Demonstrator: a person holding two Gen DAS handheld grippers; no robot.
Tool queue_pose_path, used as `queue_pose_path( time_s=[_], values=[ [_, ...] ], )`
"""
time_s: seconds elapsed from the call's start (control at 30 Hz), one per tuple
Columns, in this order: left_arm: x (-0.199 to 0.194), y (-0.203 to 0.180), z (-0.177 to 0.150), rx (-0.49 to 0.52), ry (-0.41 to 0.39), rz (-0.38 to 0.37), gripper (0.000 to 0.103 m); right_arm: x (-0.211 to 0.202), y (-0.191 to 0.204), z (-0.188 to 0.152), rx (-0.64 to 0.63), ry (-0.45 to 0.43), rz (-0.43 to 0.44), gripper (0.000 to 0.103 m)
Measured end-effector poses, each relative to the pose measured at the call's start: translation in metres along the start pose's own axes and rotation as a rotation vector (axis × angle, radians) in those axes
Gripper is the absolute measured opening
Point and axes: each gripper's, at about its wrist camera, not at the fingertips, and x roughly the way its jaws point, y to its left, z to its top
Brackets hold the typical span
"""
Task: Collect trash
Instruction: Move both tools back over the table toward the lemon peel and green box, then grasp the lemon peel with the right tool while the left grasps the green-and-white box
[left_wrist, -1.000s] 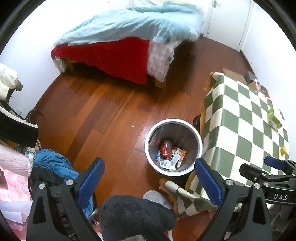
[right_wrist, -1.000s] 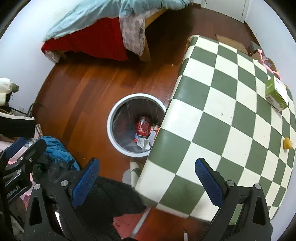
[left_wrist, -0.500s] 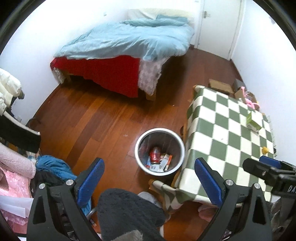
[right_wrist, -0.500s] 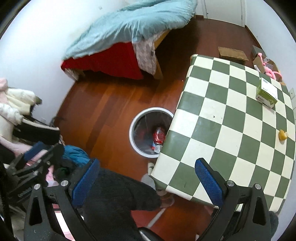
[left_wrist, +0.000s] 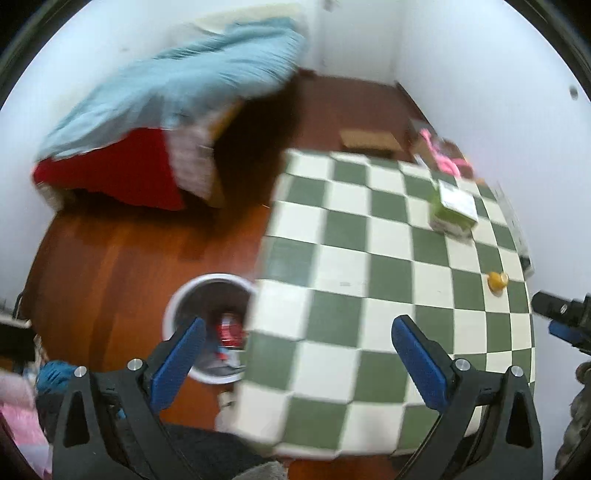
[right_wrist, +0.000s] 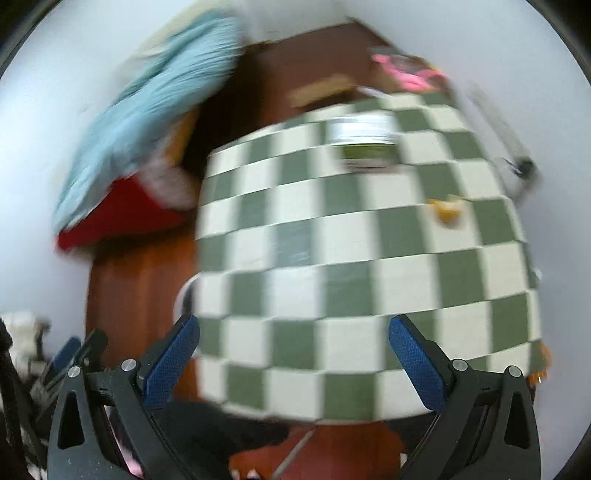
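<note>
bin (left_wrist: 207, 295) left of table (left_wrist: 354, 258) — box (left_wrist: 452, 210) on top

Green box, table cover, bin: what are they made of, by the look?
Green box: likely printed cardboard, with flat faces, crisp edges and a white label panel. Table cover: probably a soft cloth or vinyl in a green-and-white check; it folds down over the table edge, but blur hides the finish. Bin: smooth white rim, dark inside, perhaps plastic; a liner can't be told.

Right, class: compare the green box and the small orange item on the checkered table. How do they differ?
The green box is bigger and blocky; the small orange item is tiny and rounded. The box lies farther back, the orange item nearer the table's right edge. Both rest untouched on the checkered table.
</note>
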Motion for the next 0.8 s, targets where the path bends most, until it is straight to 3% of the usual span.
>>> queue_pose_path(
  time_s=[0.07, 0.17, 0.23, 0.37, 0.57, 0.63, 0.7, 0.8],
  values=[
    [0.032, -0.03, 0.006, 0.027, 0.041, -0.016, 0.103, 0.014, -0.052, 0.02, 0.102, -0.009, -0.056, 0.102],
    [0.075, -0.068, 0.009, 0.069, 0.098, -0.005, 0.103, 0.037, -0.115, 0.046, 0.227, 0.0, -0.102, 0.09],
    [0.105, -0.093, 0.011, 0.104, 0.148, 0.004, 0.103, 0.054, -0.147, 0.058, 0.296, 0.009, -0.109, 0.08],
    [0.135, -0.118, 0.014, 0.142, 0.192, 0.013, 0.103, 0.089, -0.189, 0.079, 0.407, 0.02, -0.104, 0.075],
    [0.151, -0.133, 0.025, 0.149, 0.206, 0.012, 0.103, 0.133, -0.211, 0.099, 0.49, 0.026, -0.056, 0.059],
    [0.151, -0.136, 0.032, 0.15, 0.203, 0.006, 0.103, 0.144, -0.212, 0.1, 0.501, 0.03, -0.019, 0.039],
    [0.147, -0.143, 0.042, 0.16, 0.187, -0.011, 0.103, 0.148, -0.205, 0.103, 0.476, 0.025, -0.019, 0.026],
    [0.14, -0.158, 0.066, 0.178, 0.161, -0.058, 0.103, 0.145, -0.192, 0.114, 0.413, 0.008, -0.041, 0.017]
  ],
)
